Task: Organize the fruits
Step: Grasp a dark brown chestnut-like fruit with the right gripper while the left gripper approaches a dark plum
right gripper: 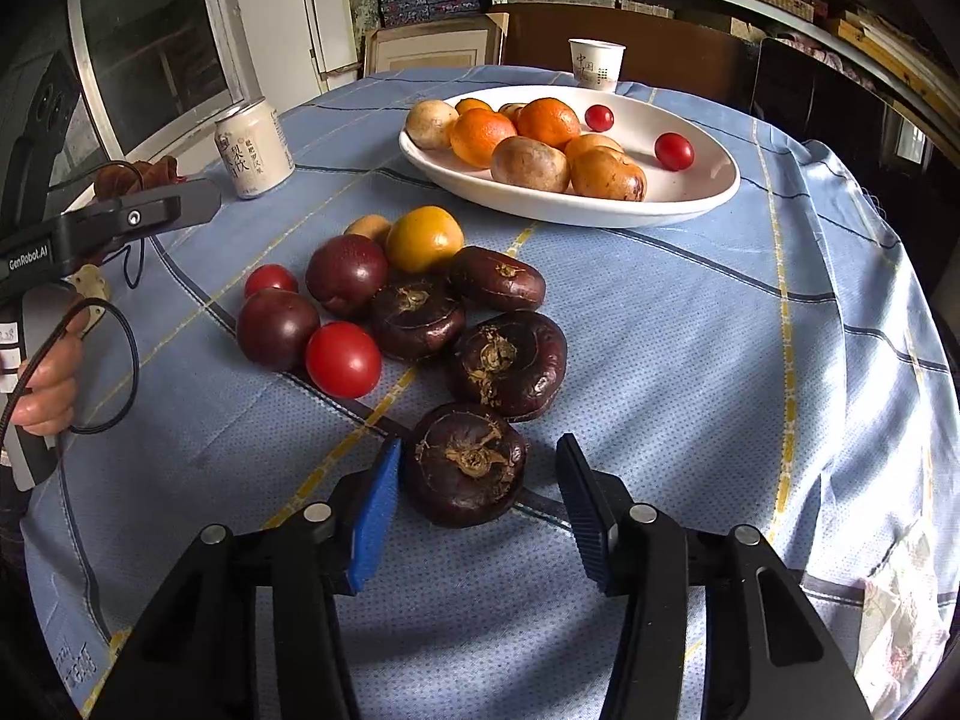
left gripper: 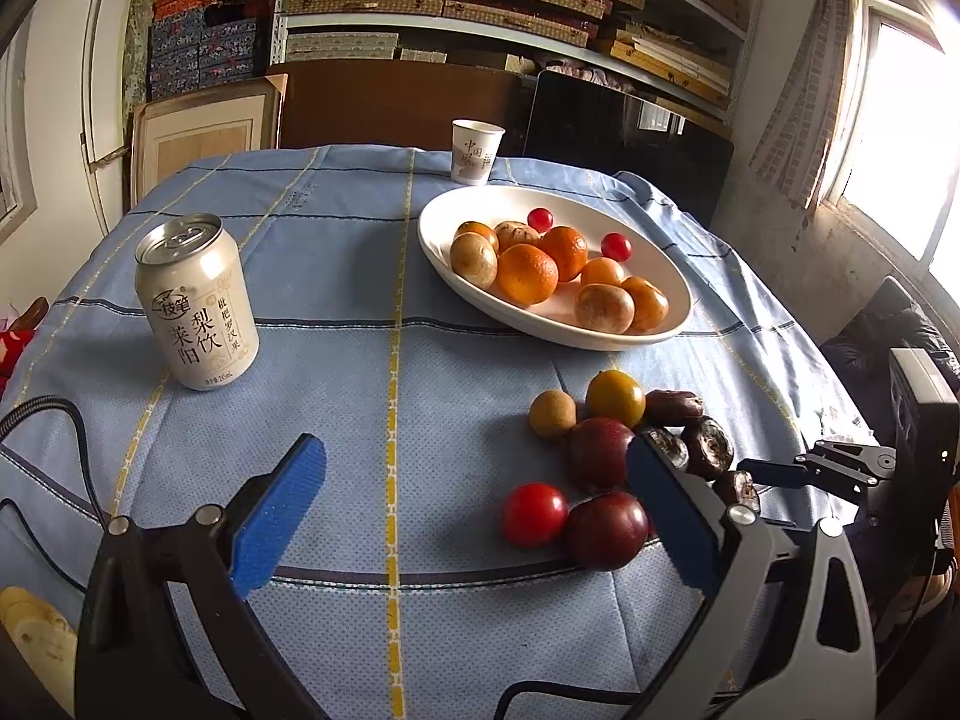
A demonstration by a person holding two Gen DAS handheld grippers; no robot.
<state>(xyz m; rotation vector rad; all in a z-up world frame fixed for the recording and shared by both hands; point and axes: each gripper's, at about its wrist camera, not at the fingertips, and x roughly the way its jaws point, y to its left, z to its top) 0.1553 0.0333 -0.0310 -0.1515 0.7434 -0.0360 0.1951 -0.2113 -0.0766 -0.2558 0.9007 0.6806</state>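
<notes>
Right wrist view: shows the nearest water chestnut (right gripper: 465,464) lying between the blue pads of the right tongs (right gripper: 477,510); the left pad touches or nearly touches it, the right pad stands apart with a clear gap, so nothing is gripped.
Left wrist view: that chestnut is mostly hidden behind the right pad of the left tongs (left gripper: 477,516); only this view shows those tongs spread wide over bare cloth, holding nothing.
Left hand: seen only from the right wrist, at the left edge, wrapped round its handle (right gripper: 45,384).
Loose pile: on the blue checked worktop (right gripper: 690,360) near the chestnut lie three more water chestnuts, two dark plums (right gripper: 277,327), two red tomatoes (right gripper: 343,359), a yellow fruit (right gripper: 423,238) and a small brown fruit (left gripper: 552,414), most touching one another.
White bowl: oval dish (left gripper: 672,264) beyond the pile, holding oranges (left gripper: 527,273), brown-skinned fruits (left gripper: 603,308) and two cherry tomatoes (left gripper: 615,246).
Other containers: drink can (left gripper: 197,303) upright at the left; paper cup (left gripper: 476,151) upright just behind the bowl; contents not visible.
</notes>
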